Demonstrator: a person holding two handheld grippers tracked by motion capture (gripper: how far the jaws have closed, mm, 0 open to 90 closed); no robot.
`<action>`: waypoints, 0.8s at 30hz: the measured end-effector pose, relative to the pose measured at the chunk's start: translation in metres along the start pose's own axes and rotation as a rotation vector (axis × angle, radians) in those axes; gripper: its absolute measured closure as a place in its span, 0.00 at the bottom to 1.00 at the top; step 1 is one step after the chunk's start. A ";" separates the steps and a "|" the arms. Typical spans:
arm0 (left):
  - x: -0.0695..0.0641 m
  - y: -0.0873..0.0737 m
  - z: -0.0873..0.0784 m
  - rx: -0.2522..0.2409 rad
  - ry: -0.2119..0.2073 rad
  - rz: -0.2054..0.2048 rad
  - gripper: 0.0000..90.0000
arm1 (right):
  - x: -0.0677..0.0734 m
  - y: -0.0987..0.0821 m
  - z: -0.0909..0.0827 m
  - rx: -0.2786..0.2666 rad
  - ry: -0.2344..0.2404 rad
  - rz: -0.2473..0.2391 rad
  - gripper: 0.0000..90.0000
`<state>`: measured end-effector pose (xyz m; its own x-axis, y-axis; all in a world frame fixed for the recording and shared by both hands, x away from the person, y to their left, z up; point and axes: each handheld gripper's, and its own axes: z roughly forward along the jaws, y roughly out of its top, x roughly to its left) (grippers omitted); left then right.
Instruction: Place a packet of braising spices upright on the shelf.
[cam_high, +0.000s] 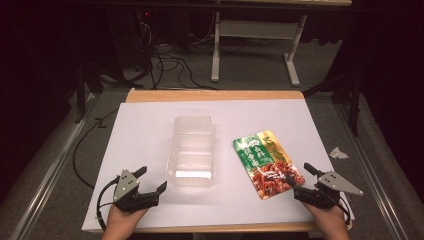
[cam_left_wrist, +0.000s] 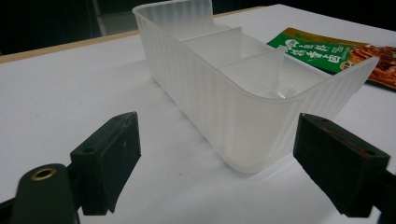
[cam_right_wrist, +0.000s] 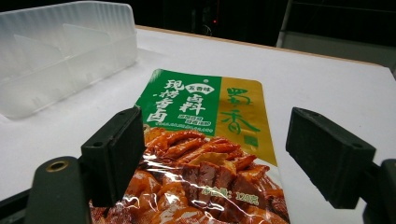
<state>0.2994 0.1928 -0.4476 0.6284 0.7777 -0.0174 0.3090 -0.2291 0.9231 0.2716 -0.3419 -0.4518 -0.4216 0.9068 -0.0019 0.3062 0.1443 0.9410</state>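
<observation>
Left hand-held gripper (cam_high: 151, 180) gaping wide, gripping nothing, facing clear divided tray (cam_high: 192, 150) mid-tabletop (cam_high: 140, 130). Right hand-held gripper (cam_high: 298, 176) gaping wide, straddling food pouch (cam_high: 267, 162) end near tabletop's front right corner.

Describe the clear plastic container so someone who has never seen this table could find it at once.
On the white sheet covering the table, look near the middle, ahead of the left gripper. There stands the translucent ribbed container, an open-topped oblong tray split by dividers into compartments. Unlike the flat green, gold and red food pouch to its right, it is colourless and upright-walled.
</observation>
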 end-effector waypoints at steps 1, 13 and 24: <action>0.000 0.000 0.001 0.001 -0.002 0.003 0.17 | 0.000 0.000 0.000 0.001 -0.002 -0.005 0.22; 0.004 0.001 0.002 -0.008 -0.030 0.012 0.17 | 0.001 -0.003 0.002 0.016 -0.009 -0.009 0.25; 0.003 0.001 0.002 -0.004 -0.028 0.023 0.17 | 0.000 -0.002 0.000 0.005 -0.015 0.001 0.25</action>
<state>0.3030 0.1933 -0.4471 0.6554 0.7553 -0.0072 0.2912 -0.2439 0.9251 0.2711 -0.3421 -0.4535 -0.4086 0.9127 -0.0063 0.3106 0.1455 0.9394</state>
